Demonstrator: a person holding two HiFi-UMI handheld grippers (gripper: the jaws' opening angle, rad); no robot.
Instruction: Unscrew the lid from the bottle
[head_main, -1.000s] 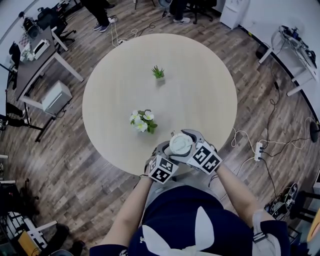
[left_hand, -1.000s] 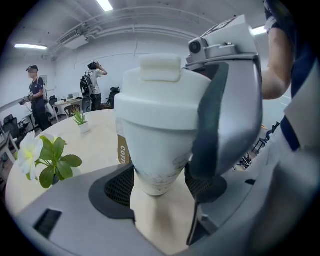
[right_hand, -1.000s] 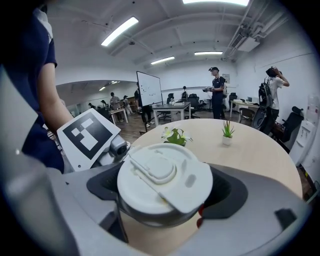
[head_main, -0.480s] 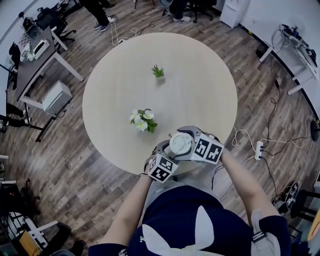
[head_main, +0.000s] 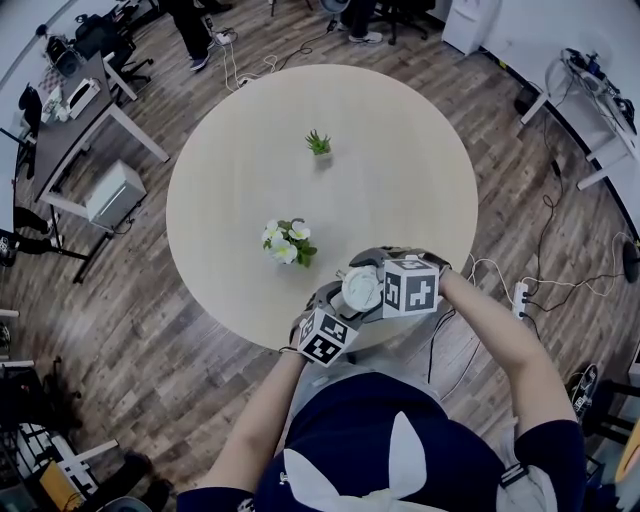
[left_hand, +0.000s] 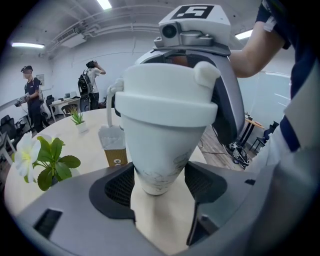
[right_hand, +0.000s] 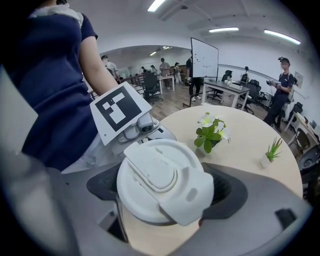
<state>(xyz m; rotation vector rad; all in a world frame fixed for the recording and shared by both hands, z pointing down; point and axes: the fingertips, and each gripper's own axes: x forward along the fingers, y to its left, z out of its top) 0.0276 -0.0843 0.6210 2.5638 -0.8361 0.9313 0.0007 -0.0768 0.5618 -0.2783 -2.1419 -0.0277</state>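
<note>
A white tapered bottle (left_hand: 159, 150) with a wide white flip-top lid (left_hand: 162, 95) is held upright above the round table's near edge (head_main: 300, 335). My left gripper (left_hand: 159, 187) is shut on the bottle's lower body, one pad on each side. My right gripper (right_hand: 165, 192) comes from above and is shut on the lid (right_hand: 160, 180), its jaws against the rim. In the head view the lid (head_main: 361, 289) shows between the left gripper (head_main: 338, 308) and the right gripper (head_main: 378, 280). The bottle's body is hidden there.
A pot of white flowers (head_main: 287, 242) stands just beyond the bottle on the table, and a small green plant (head_main: 319, 146) sits farther back. A small brown-and-white carton (left_hand: 113, 147) stands behind the bottle. Desks, people and floor cables (head_main: 520, 295) surround the table.
My right gripper has turned around the lid; its marker cube swung up and its forearm moved out to the right. The left gripper and bottle stayed put.
</note>
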